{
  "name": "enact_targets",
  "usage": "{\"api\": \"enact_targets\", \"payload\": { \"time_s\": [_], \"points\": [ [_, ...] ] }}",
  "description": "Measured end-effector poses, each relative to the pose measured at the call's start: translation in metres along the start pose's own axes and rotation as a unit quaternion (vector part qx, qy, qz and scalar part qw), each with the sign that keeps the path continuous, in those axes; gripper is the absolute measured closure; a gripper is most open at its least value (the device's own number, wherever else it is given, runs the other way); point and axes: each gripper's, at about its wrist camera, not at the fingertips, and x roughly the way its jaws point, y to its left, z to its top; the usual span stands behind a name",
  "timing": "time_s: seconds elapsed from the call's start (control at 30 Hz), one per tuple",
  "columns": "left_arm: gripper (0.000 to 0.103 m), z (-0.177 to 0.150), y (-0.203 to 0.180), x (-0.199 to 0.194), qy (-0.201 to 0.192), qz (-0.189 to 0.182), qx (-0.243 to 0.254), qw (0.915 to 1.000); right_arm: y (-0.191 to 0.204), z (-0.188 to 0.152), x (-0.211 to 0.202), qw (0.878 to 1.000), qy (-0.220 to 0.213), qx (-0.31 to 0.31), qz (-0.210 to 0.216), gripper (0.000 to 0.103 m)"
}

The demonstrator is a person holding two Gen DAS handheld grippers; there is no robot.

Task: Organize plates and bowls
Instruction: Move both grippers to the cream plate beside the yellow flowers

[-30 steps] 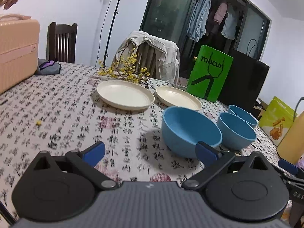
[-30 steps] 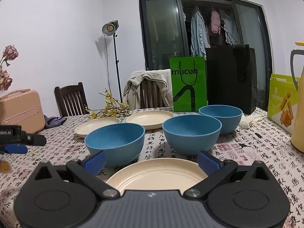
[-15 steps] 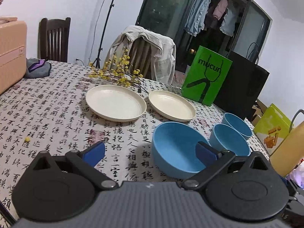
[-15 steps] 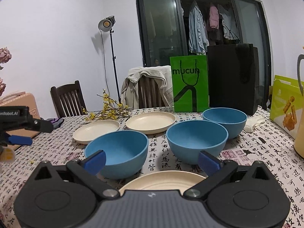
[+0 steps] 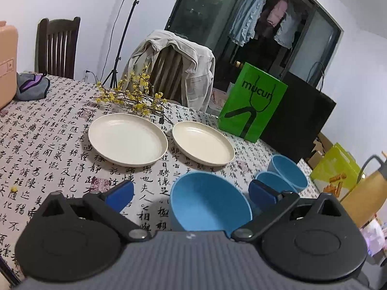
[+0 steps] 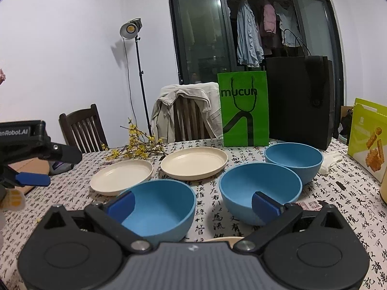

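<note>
Covering your table (image 6: 350, 200) is a white cloth printed with black calligraphy and a few red seal marks.

Items on it, near to far:
- Cream plate rim (image 6: 223, 238), a sliver only, at the near edge just under your right tongs (image 6: 193, 201).
- Near blue bowl (image 6: 160, 211), left of centre, seen between the spread fingers of your right tongs.
- Middle blue bowl (image 6: 261, 191), to the right of it and apart from it.
- Far blue bowl (image 6: 293, 160), right again, just beside the middle one; whether they touch cannot be told.
- Two cream plates, left plate (image 6: 122, 176) and right plate (image 6: 194, 162), side by side beyond the bowls, with a narrow gap between them.
- Yellow-flowered branch (image 6: 137, 148) lying behind the plates.
- Green paper bag (image 6: 244, 108) marked "mucun" and black paper bag (image 6: 300, 101), upright at the far edge.
- Yellow-green snack bag (image 6: 368, 137) at the right edge; white glove (image 6: 331, 160) beside the far bowl.

Tongs: your left tongs (image 5: 191, 192) are released, fingers wide, above the near bowl and gripping nothing. Your right tongs are likewise released and empty.

Room: white walls, a dark glazed door (image 6: 203, 41) with clothes hanging behind it, a lamp on a stand (image 6: 131, 27), a wooden chair (image 6: 83, 129) at far left, and a second chair draped with a beige jacket (image 6: 186, 104).
</note>
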Motion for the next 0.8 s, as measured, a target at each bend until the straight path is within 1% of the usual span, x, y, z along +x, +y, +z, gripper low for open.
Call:
{"api": "enact_targets", "payload": {
  "time_s": [0.1,0.2,0.37,0.5,0.63,0.8],
  "points": [
    [0.0,0.008,0.004,0.004,-0.003,-0.001,-0.016,0.9999,-0.001,0.004,0.004,1.0,0.002,0.008,-0.004,0.0],
    [0.0,0.014,0.01,0.008,-0.001,-0.013,-0.039,0.9992,-0.001,0.008,0.01,1.0,0.003,0.014,-0.01,0.0],
    [0.0,0.023,0.02,0.019,0.008,-0.013,-0.063,0.9979,-0.002,0.012,0.018,1.0,0.007,0.019,-0.019,0.0],
    [0.0,0.031,0.03,0.023,0.005,-0.018,-0.084,0.9963,0.001,0.013,0.025,0.999,0.011,0.018,-0.026,0.0],
    [0.0,0.038,0.041,0.028,-0.001,-0.016,-0.105,0.9943,0.004,0.014,0.032,0.999,0.017,0.017,-0.031,0.0],
    [0.0,0.043,0.054,0.038,0.004,-0.005,-0.12,0.9927,0.01,0.016,0.039,0.999,0.021,0.011,-0.038,0.0]
  ]
}}
